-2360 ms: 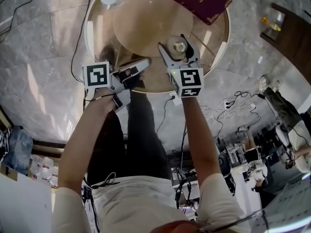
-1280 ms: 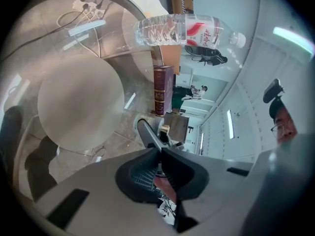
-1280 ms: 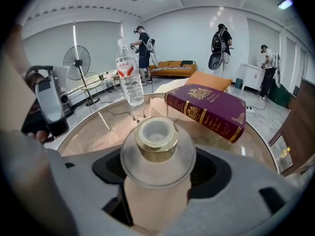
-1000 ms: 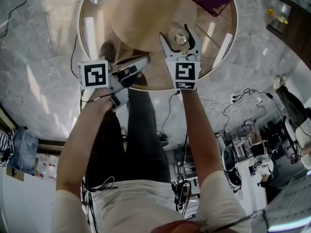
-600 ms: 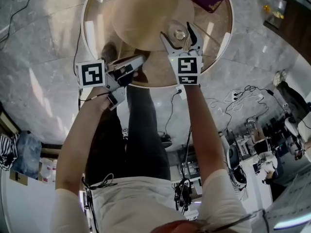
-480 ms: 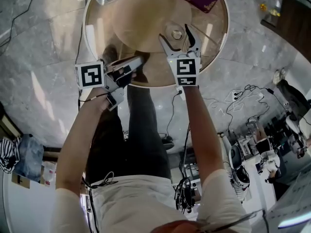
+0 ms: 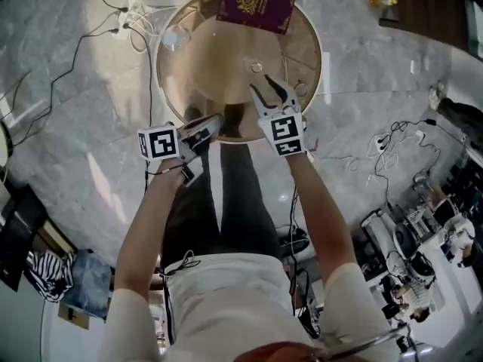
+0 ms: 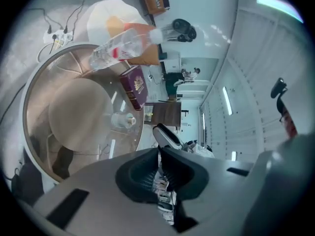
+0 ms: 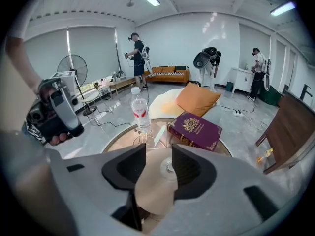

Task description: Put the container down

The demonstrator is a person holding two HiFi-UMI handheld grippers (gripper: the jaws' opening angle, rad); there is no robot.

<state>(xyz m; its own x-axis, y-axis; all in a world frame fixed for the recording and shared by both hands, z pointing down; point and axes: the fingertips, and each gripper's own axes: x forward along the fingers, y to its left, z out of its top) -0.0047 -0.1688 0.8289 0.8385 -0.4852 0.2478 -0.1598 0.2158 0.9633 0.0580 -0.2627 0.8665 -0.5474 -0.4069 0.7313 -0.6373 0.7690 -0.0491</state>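
Note:
The container point(image 7: 256, 68) is a small clear glass pot that stands on the round glass table point(image 7: 313, 59), just beyond the tips of my right gripper point(image 7: 266, 89). In the right gripper view the container point(image 9: 170, 167) shows through the gap of the right gripper point(image 9: 160, 168), whose jaws are closing with nothing between them. My left gripper point(image 7: 200, 130) is shut and empty at the table's near rim, left of the right one. Its shut jaws fill the bottom of the left gripper view, where the container point(image 8: 123, 120) stands free on the glass.
A maroon book point(image 7: 256, 4) lies at the table's far edge. A clear water bottle point(image 9: 140, 113) stands at the far left of the table. A power strip and cables point(image 7: 132, 10) lie on the marble floor. People stand far back in the room.
The right gripper has drawn back from the container, which stays on the table, and its jaws have narrowed. The head view now looks from higher up. The left gripper stays shut.

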